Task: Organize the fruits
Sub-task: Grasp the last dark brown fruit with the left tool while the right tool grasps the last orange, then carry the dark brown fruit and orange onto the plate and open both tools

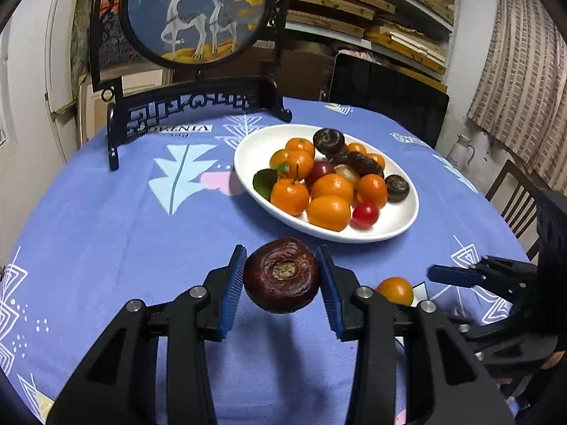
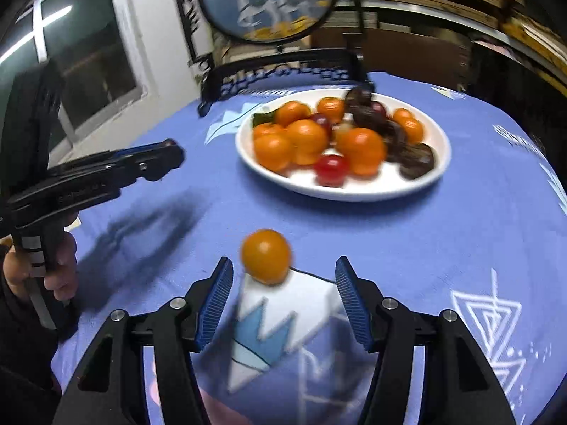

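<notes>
So the left gripper (image 1: 282, 276) has its fingers clamped on a dark brown fruit (image 1: 282, 275), looks like a mangosteen or water chestnut, hard to call through the fisheye, and it's held clear above the blue cloth with its shadow underneath. The pads sit on opposite sides of the round body with the stem scar facing the camera, which seems like the right place to hold: it reads as firm-skinned and fairly light, so a squeeze across the widest part should keep it put, though the glossy rind might slip if the grip loosens. The right gripper (image 2: 283, 276) is a different story: fingers spread apart with nothing in them, and a small orange fruit (image 2: 265, 256) sits on the counter (image 2: 407, 233) just ahead of the tips, not yet between them. That one looks smooth and round, so I'd guess it rolls away if nudged on one side; best to come at it straight so both pads meet its sides together. The white plate (image 1: 407, 217) with the rest of the pile stands further back, already pretty full, so dropping anything on top could send others rolling. Behind it is the deer screen (image 1: 193, 14) on its black stand, well out of the way.
</notes>
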Demonstrator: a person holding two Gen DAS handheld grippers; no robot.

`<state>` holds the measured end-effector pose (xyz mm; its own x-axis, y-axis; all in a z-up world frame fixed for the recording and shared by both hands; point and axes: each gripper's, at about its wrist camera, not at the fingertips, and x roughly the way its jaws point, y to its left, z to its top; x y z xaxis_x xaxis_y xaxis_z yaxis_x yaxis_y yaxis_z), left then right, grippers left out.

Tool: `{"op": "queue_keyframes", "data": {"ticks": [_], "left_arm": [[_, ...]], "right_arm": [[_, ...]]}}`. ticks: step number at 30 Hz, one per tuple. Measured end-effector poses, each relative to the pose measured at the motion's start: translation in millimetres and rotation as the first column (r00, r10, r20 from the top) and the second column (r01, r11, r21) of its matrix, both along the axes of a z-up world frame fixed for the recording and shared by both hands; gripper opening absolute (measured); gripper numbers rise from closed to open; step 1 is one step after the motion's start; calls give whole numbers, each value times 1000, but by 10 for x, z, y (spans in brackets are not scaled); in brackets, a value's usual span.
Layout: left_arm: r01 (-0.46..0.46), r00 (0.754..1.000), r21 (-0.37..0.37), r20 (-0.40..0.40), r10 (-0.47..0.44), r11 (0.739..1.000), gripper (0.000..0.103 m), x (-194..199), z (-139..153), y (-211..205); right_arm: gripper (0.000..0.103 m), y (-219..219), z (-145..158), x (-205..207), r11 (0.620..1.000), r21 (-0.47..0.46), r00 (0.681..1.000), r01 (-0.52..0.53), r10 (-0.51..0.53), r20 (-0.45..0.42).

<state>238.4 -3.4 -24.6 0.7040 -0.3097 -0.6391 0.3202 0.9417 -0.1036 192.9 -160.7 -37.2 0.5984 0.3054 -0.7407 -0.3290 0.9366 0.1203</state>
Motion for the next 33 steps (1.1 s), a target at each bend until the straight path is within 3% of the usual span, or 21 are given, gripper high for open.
{"op": "queue_keyframes", "data": {"ticks": [3,5,13,19,25,30,33], "left_arm": [[9,1000,3,-1,-9,1000,40,-10,-5,15],[14,1000,1,-1,-14,1000,40,-21,-5,34],[28,1000,9,0,-28,1000,40,-33,-17,-14],[52,999,6,-15,-52,999,40,-58,-12,-87],[73,997,55,0,-73,996,40,47,226,-310],[79,996,44,43,-81,996,40,356,561,-519],[77,996,46,36,-78,996,40,651,584,-654]], "right_arm": [[55,161,-70,150,999,-35,999,-11,9,-35],[37,198,-121,201,999,-32,998,-5,3,-63],[36,-182,-24,-45,991,114,996,71,-64,-62],[36,-580,99,-125,977,168,990,134,-125,-64],[36,-796,538,129,970,193,989,146,-150,6],[36,-824,913,505,962,231,984,144,-163,65],[36,-798,1017,847,956,252,983,149,-170,63]]}}
